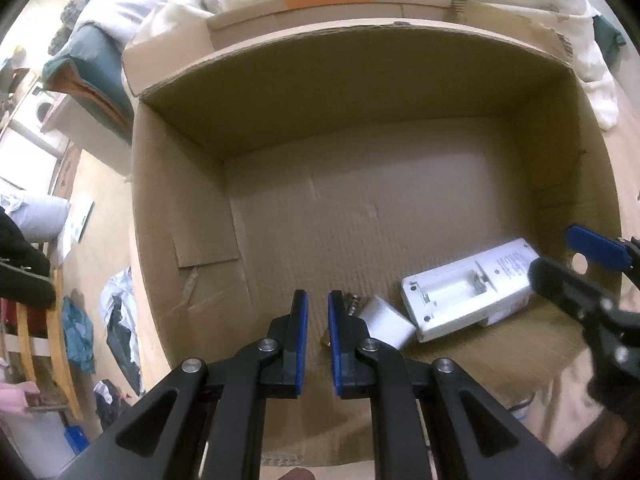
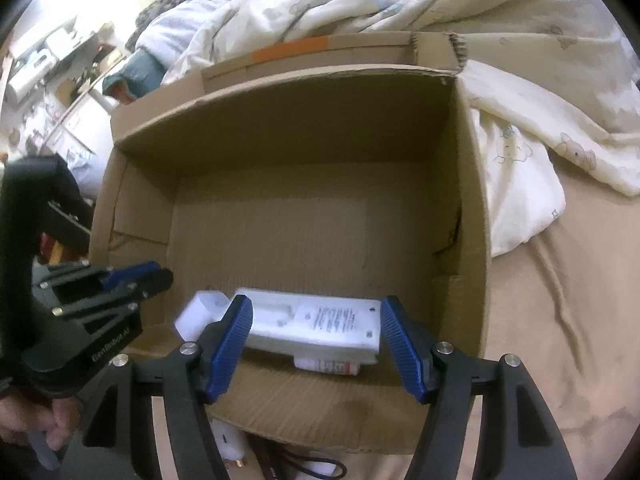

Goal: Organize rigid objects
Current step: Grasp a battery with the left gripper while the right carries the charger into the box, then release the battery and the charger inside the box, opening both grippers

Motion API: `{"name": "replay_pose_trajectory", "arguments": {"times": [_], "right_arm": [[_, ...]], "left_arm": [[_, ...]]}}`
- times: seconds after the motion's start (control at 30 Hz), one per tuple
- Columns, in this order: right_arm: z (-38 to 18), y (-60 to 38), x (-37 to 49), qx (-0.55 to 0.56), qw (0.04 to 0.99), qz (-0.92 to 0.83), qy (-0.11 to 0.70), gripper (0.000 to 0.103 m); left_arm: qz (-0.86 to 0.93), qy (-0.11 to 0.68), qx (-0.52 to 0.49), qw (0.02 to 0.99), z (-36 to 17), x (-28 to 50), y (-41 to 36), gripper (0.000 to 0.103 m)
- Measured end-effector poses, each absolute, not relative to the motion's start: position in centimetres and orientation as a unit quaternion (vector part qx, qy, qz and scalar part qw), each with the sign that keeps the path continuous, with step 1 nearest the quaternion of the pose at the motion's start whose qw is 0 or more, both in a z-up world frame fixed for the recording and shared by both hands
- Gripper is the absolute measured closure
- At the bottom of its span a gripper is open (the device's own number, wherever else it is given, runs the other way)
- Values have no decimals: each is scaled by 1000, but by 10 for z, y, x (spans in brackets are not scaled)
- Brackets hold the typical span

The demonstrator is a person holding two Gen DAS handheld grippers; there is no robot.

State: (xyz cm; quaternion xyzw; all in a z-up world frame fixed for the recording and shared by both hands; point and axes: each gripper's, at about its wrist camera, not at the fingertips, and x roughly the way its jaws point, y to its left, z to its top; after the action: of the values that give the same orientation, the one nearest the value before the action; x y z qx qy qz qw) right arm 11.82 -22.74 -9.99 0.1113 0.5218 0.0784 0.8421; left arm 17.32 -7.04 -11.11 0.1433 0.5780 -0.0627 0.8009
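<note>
An open cardboard box (image 1: 180, 208) (image 2: 468, 184) sits on a bed. On its floor near the front wall lie a white battery charger (image 1: 468, 288) (image 2: 316, 328), face up, a small white cube adapter (image 1: 386, 320) (image 2: 198, 316), and a small pill bottle (image 2: 328, 366) under the charger's edge. My left gripper (image 1: 318, 320) hovers over the box's front, fingers a narrow gap apart with nothing between them. My right gripper (image 2: 316, 344) is open wide above the charger, not touching it; it also shows in the left wrist view (image 1: 576, 256).
White bedding (image 2: 500, 40) is piled behind and to the right of the box. A tan sheet (image 2: 560, 320) lies to the right. A white plug and black cable (image 2: 280, 456) lie in front of the box. Clutter and furniture (image 1: 48, 280) stand at the left.
</note>
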Motion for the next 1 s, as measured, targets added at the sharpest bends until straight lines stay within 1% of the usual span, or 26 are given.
{"name": "replay_pose_trajectory", "arguments": {"times": [0.03, 0.07, 0.13, 0.2, 0.23, 0.27, 0.4, 0.47, 0.53, 0.6, 0.63, 0.7, 0.73, 0.77, 1.0], "right_arm": [[-99, -228, 118, 115, 843, 77, 520, 29], [-97, -229, 117, 115, 845, 74, 517, 22], [-95, -230, 116, 114, 849, 66, 512, 14], [-95, -231, 116, 117, 850, 64, 510, 12], [-95, -232, 116, 121, 850, 64, 509, 12], [-94, -235, 115, 124, 851, 64, 507, 12], [-88, -237, 113, 122, 858, 68, 494, 10], [-86, -237, 112, 118, 862, 68, 489, 10], [-84, -237, 111, 116, 864, 67, 486, 10], [-81, -237, 110, 116, 866, 68, 482, 2], [-80, -237, 110, 117, 866, 70, 481, 0], [-77, -237, 109, 117, 868, 69, 478, 0], [-76, -236, 109, 118, 869, 69, 476, 0], [-75, -236, 109, 119, 869, 68, 475, 0], [-66, -241, 103, 125, 875, 64, 464, 0]], "left_arm": [[-63, 577, 143, 801, -111, 173, -70, 94], [-63, 577, 142, 802, -110, 174, -70, 93], [-65, 573, 142, 804, -108, 173, -71, 92], [-64, 568, 146, 807, -105, 172, -72, 81], [-62, 565, 148, 809, -104, 172, -72, 63], [-62, 563, 146, 811, -102, 172, -72, 49], [-66, 556, 148, 815, -97, 170, -71, 46], [-66, 557, 145, 815, -97, 170, -70, 31], [-69, 559, 138, 815, -96, 169, -67, 26], [-72, 559, 135, 815, -95, 168, -64, 24], [-72, 558, 133, 816, -93, 167, -64, 23], [-73, 555, 131, 818, -90, 165, -64, 19], [-73, 554, 128, 819, -88, 164, -62, 14], [-74, 553, 125, 821, -86, 163, -61, 13], [-87, 557, 93, 820, -68, 151, -49, 13]]}}
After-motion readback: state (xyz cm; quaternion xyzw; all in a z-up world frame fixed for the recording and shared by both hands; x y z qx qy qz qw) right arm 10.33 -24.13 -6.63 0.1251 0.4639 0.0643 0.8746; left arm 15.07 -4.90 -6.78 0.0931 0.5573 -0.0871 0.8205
